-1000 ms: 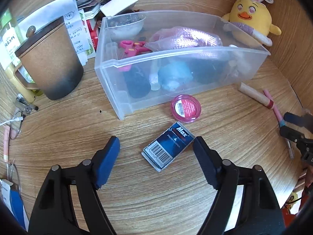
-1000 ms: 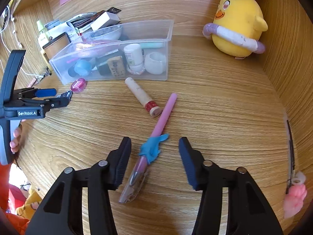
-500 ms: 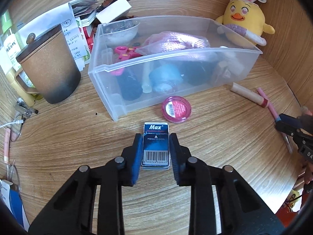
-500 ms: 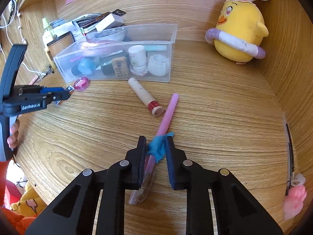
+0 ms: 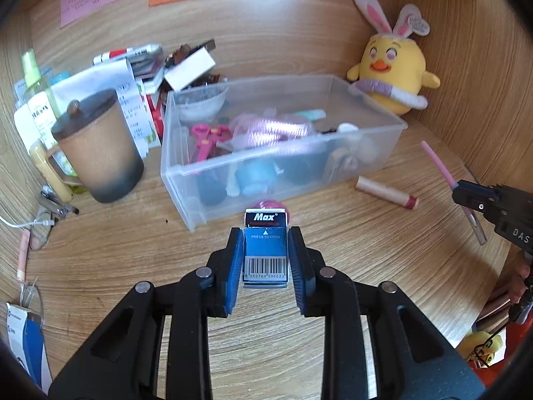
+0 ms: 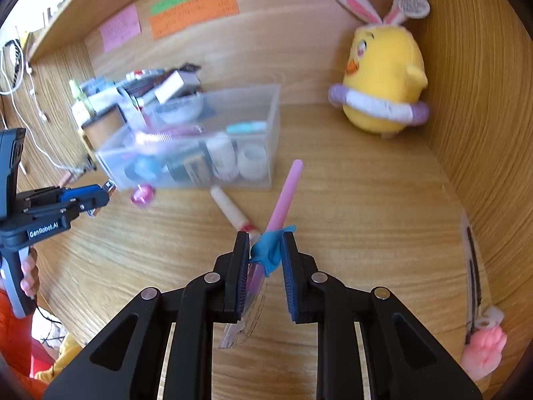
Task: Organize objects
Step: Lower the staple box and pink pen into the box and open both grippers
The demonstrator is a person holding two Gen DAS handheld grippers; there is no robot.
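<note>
Since a second ago: both jaws have closed, from wide apart around their things to clamped on them, and both things are now off the counter (image 5: 349, 243).
Left jaws: the left gripper (image 5: 266, 250) holds the blue staple box (image 5: 265, 250) by its two long sides; the barcode end is toward the camera and the "Max" end sticks out in front.
Right jaws: the right gripper (image 6: 265, 250) is narrow on the pink pen (image 6: 283, 196), pressing at its blue rubber figure (image 6: 268, 250); the long pink end points ahead and the clear cap hangs behind the jaws.
Where to go: the clear plastic bin (image 5: 366, 86) is just ahead of the left gripper, already quite full.
Left on the counter: the round pink tin (image 6: 143, 196) and the beige tube (image 5: 383, 193) lie beside the bin.
Advice, my judgement: lift the box above the front wall before going forward, and open over a free place. The pen is held off its middle, so it may swing; I would carry it slowly and lay it along the bin's length.
Risk: the two grippers may meet over the bin; better one after the other.
</note>
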